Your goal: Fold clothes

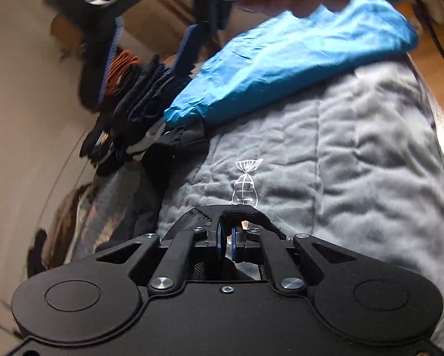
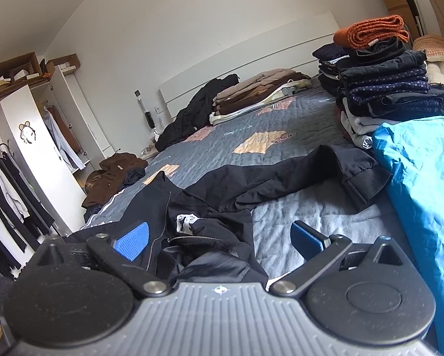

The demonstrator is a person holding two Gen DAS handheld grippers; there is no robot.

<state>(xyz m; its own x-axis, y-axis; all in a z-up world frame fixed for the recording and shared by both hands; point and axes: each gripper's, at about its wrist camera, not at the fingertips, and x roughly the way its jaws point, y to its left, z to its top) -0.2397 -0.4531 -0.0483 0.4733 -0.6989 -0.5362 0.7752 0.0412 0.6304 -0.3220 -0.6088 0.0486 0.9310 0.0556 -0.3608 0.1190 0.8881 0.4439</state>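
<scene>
Two clothes stacks (image 2: 382, 89) on quilted bed (image 2: 222, 136)

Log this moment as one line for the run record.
left gripper: shut on black jacket edge | right gripper: open over jacket | blue cloth: beside it on bed

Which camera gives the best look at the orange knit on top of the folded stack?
The right wrist view: the orange knit sits sharp and unobstructed atop the folded stack. The left wrist view shows only a blurred orange sliver behind a blue strap.
</scene>
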